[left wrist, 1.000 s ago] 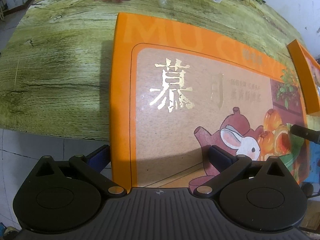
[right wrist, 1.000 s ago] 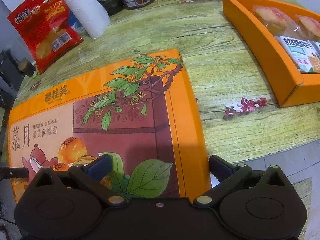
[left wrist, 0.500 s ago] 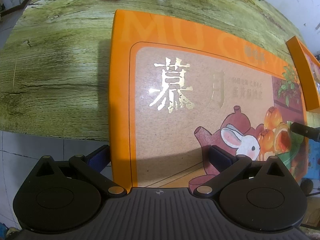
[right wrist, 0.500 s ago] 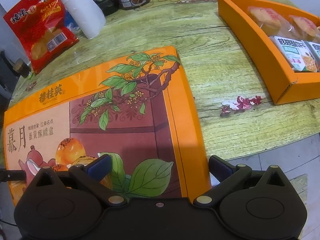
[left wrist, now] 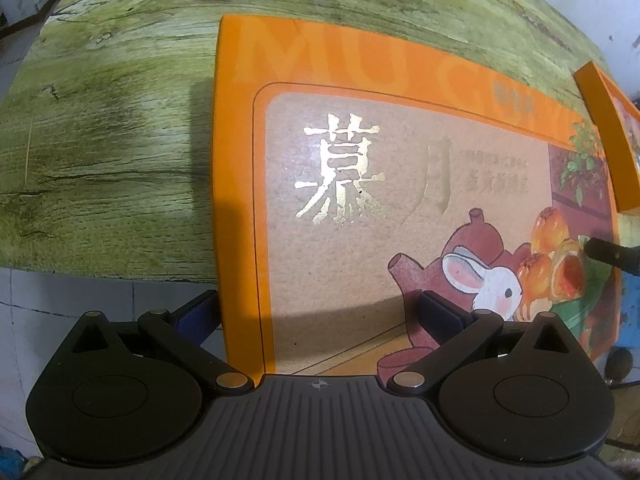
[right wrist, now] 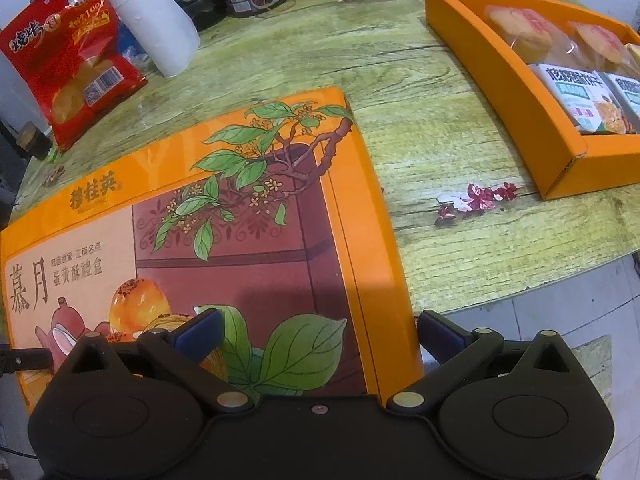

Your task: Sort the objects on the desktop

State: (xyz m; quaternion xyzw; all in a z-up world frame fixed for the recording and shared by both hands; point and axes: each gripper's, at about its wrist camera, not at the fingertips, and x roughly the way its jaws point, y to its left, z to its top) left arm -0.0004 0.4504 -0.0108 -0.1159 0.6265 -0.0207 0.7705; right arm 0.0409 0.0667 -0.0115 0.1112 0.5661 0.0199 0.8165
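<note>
Lid (left wrist: 400,184) has crept nearer the tray (right wrist: 520,92) over the last second; we carry it above the tabletop (right wrist: 440,128), left tongs (left wrist: 318,312) and right tongs (right wrist: 318,332) spread wide astride its near corners

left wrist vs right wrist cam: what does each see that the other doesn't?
Left wrist only: the lid's left edge, the gold characters large, and the rabbit.

Right wrist only: the tray's pastries and packets, the red snack bag, the white cup, jars behind.

Both: the lid on the table, straddled by the left gripper and right gripper, and the tray's orange wall.
</note>
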